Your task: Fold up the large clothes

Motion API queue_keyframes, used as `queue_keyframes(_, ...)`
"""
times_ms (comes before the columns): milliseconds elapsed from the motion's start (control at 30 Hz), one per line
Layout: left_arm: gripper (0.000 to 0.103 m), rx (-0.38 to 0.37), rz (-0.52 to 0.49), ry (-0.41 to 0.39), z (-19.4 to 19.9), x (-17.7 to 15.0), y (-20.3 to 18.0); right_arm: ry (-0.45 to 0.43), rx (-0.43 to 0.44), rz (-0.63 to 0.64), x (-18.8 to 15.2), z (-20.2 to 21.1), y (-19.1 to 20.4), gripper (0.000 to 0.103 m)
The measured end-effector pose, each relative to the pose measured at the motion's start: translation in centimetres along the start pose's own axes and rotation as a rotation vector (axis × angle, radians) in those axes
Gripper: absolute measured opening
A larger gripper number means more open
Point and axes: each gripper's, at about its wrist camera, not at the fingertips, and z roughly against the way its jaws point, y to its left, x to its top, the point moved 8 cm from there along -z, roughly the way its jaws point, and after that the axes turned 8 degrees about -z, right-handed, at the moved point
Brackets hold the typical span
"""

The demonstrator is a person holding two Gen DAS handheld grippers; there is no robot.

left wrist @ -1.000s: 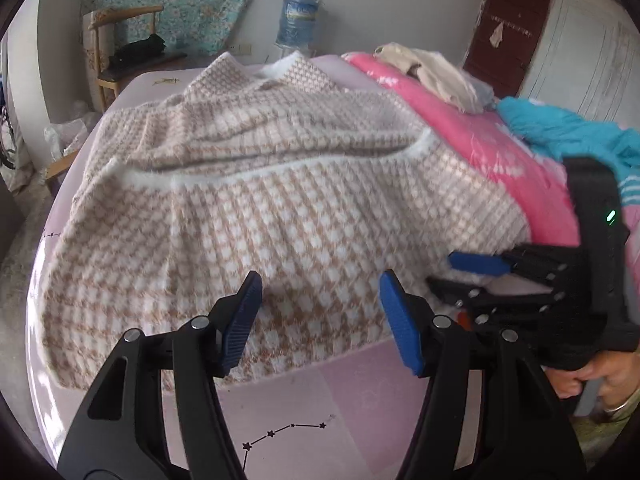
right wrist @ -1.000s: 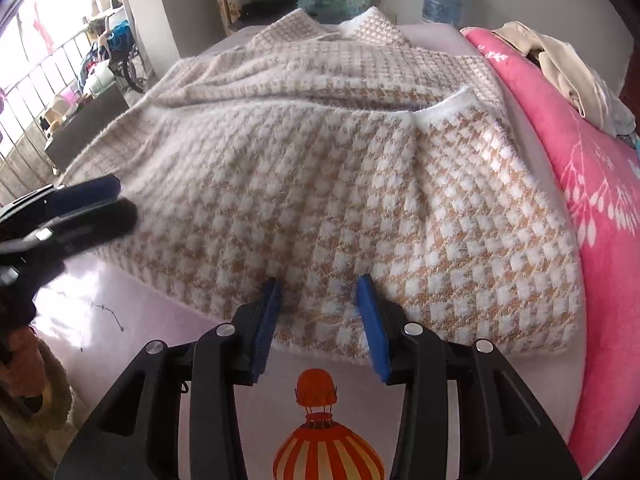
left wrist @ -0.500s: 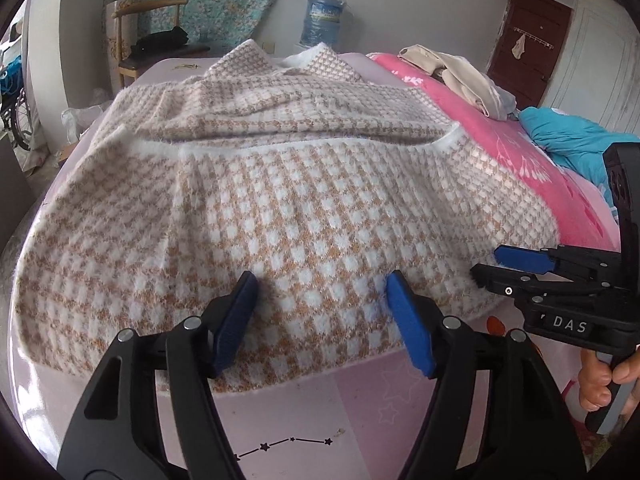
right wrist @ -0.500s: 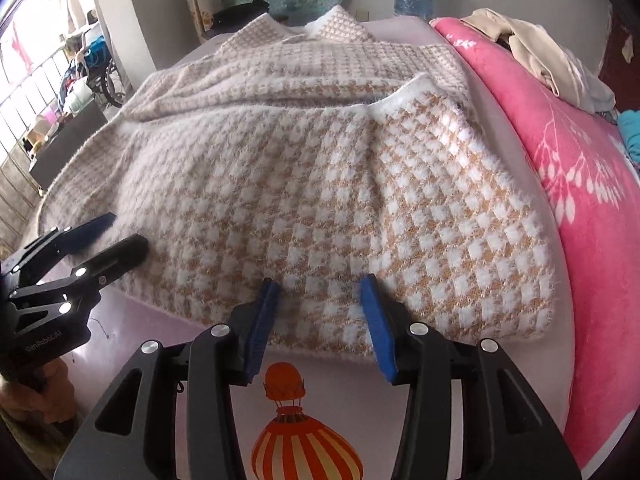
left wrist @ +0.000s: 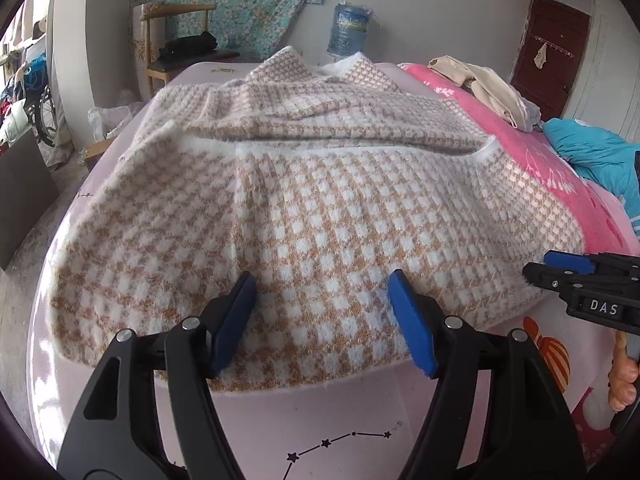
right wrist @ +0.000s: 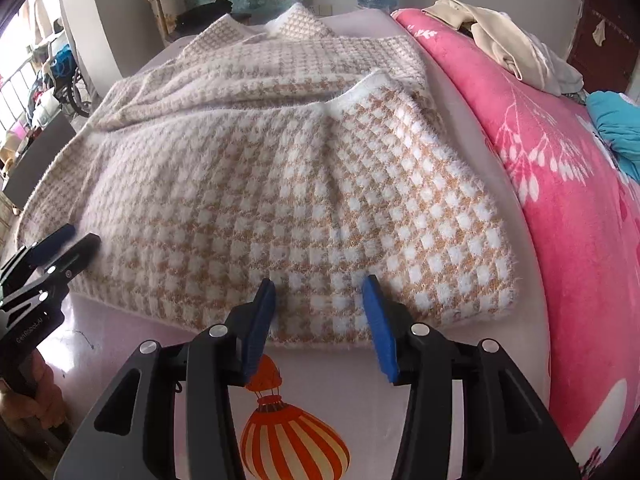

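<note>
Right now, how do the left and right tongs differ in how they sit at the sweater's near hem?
The left tongs gape wider than the right tongs. The left tongs sit over the sweater toward its left and middle part; the right tongs sit nearer its right corner, beside the pink blanket. A star-line print lies below the left tongs, a striped balloon print below the right. Both are open, empty, and have blue pads over the hem.

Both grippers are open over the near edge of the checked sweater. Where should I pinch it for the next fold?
Probably the near hem of the checked sweater, from the front. That edge lies loose on the pink sheet, so a finger can slide under. Left gripper takes the left stretch, right gripper the right corner.
</note>
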Motion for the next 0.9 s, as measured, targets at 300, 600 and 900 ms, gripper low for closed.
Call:
queue_keyframes(300,0.066,-0.022,0.024,0.007,0.0,0.1,0.2,0.014,-0.04,-0.11,-0.2,-1.4,-3.9,0.052)
queue_keyframes(600,0.066,-0.04,0.049,-0.018,0.9,0.3,0.7,-0.051,-0.027,-0.13,1.2,1.1,-4.1,0.054)
queue_keyframes(900,0.066,0.065,0.116,0.01,1.0,0.4,5.5,-0.055,0.083,-0.014,1.0,2.2,0.2,0.068)
